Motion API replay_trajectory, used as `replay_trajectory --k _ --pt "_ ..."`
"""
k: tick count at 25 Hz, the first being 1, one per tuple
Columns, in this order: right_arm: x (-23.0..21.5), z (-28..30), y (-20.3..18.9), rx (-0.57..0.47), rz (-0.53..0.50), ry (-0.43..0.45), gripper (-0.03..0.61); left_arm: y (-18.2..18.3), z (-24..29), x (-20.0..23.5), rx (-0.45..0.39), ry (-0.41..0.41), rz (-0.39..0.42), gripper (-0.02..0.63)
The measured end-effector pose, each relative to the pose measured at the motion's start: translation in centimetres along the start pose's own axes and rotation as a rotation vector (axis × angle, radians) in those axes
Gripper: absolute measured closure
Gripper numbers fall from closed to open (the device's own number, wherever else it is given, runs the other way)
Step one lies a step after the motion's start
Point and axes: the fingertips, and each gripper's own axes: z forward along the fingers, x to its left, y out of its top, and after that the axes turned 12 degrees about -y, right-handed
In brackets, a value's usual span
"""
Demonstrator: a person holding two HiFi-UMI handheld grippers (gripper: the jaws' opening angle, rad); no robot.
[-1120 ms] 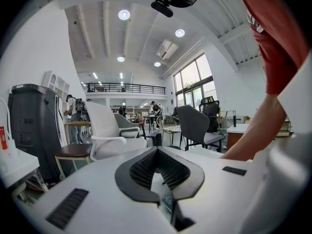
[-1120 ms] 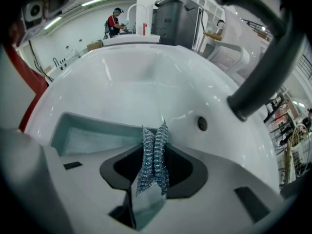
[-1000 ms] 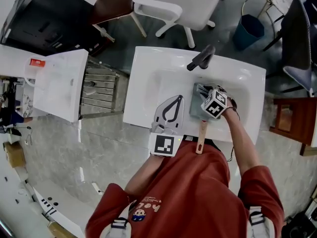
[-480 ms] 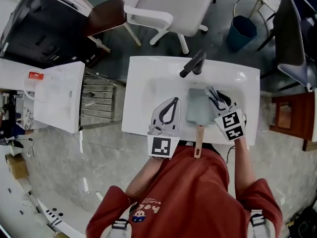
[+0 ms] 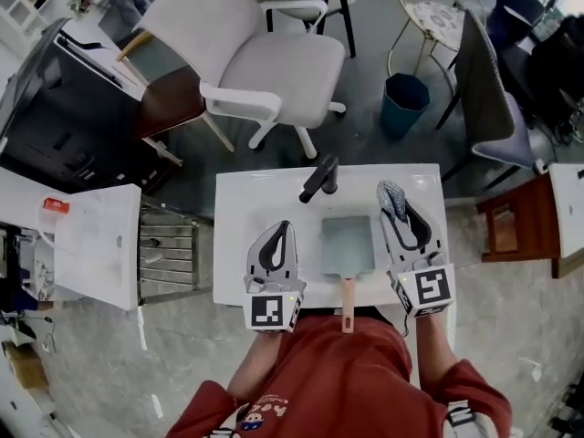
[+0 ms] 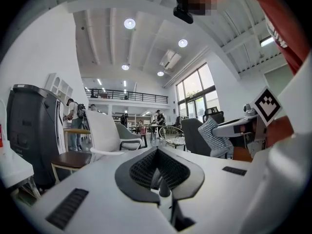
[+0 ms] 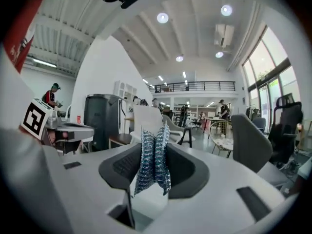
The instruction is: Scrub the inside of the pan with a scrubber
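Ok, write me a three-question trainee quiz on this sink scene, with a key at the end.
1. True or false: the right gripper is shut on the scrubber.
2. The square pan lies: A) in the sink; B) on the white chair; C) on the floor.
3. Fill in: the left gripper has its jaws ____, with nothing between them.
Key: 1 true; 2 A; 3 together.
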Motion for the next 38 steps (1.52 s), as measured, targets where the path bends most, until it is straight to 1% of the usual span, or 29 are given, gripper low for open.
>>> replay_trajectory --k 2,4,7,10,13,17,26,28,32,38 --pt "-1.0 -0.5 2.2 -0.078 0.006 -0.048 0.411 2.1 0.3 0.6 -0.058 0.015 0.006 0.603" --pt "-2.1 -0.9 4.1 -0.143 0.031 -0.089 0.41 3.9 0.6 1.1 -0.089 0.021 0.018 0.603" --pt "-3.4 -1.5 6.3 -0.211 0.064 -0.132 0.407 6.2 0.9 1.6 -0.123 0.025 0.029 0.603" --pt "-3.6 -1.7 7.7 -0.254 0.028 -0.161 0.405 7.5 0.8 2.0 -0.149 0.026 0.034 0.603" --pt "-3.5 -1.5 8.3 -0.272 0.02 -0.166 0.405 8.6 0.7 2.2 -0.167 0.035 0.057 0.603" --pt "-3.4 -1.2 9.0 -0.296 0.019 -0.168 0.405 9.5 0.5 2.6 -0.186 0.047 0.112 0.603" --pt "-4.0 -1.2 8.7 -0.293 0.011 -0.185 0.407 9.8 1.0 1.8 -0.203 0.023 0.112 0.603" --pt "-4.2 -1.2 8.4 -0.288 0.012 -0.187 0.407 9.6 1.0 1.5 -0.183 0.015 0.117 0.603" --pt "-3.8 -1.0 8.4 -0.286 0.001 -0.189 0.407 8.8 0.9 1.4 -0.112 0.005 0.106 0.603" --pt "-3.6 -0.7 8.4 -0.289 0.008 -0.182 0.407 8.9 0.8 1.3 -0.115 0.0 0.108 0.603"
